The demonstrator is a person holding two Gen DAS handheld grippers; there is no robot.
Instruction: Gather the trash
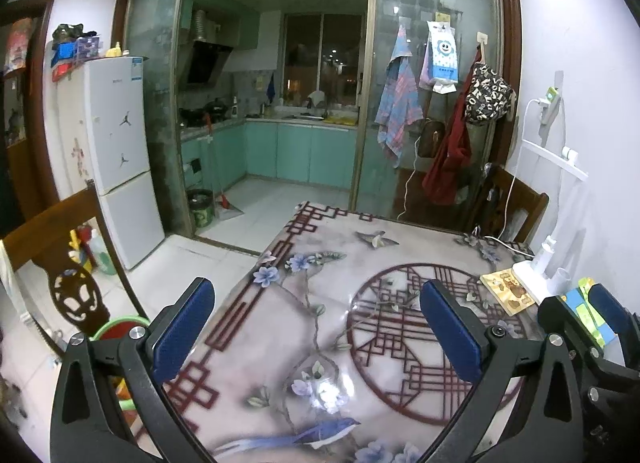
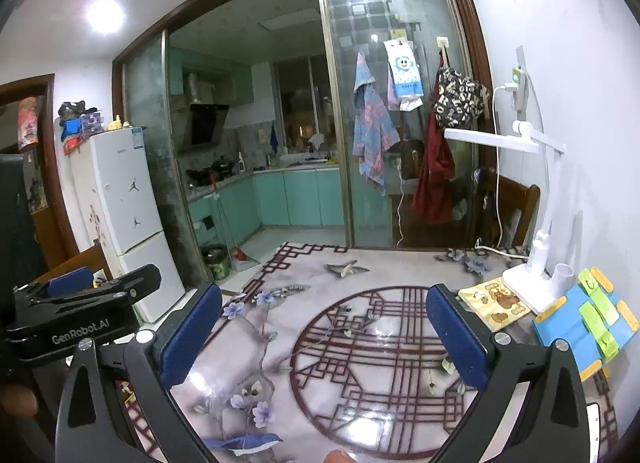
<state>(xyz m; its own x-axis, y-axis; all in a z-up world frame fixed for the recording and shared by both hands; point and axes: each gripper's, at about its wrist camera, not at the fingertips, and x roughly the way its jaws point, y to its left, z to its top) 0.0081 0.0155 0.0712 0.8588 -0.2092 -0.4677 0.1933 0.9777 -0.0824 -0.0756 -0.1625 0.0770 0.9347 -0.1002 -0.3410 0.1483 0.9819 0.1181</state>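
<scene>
My left gripper (image 1: 316, 331) is open and empty above the flower-patterned table (image 1: 304, 343). My right gripper (image 2: 324, 335) is open and empty over the same table (image 2: 360, 343). A yellow-brown snack wrapper (image 1: 508, 291) lies flat at the table's right side, next to the lamp base; it also shows in the right wrist view (image 2: 494, 303). A blue and green package (image 2: 588, 323) leans at the far right; in the left wrist view it (image 1: 588, 311) shows partly hidden behind the right gripper. A small dark bin (image 1: 200, 207) stands on the kitchen floor.
A white desk lamp (image 2: 536, 263) with a cable stands at the table's right edge by the wall. Wooden chairs stand at the left (image 1: 60, 263) and far right (image 1: 516, 203). A white fridge (image 1: 116, 151) is at the left. The kitchen doorway is beyond the table.
</scene>
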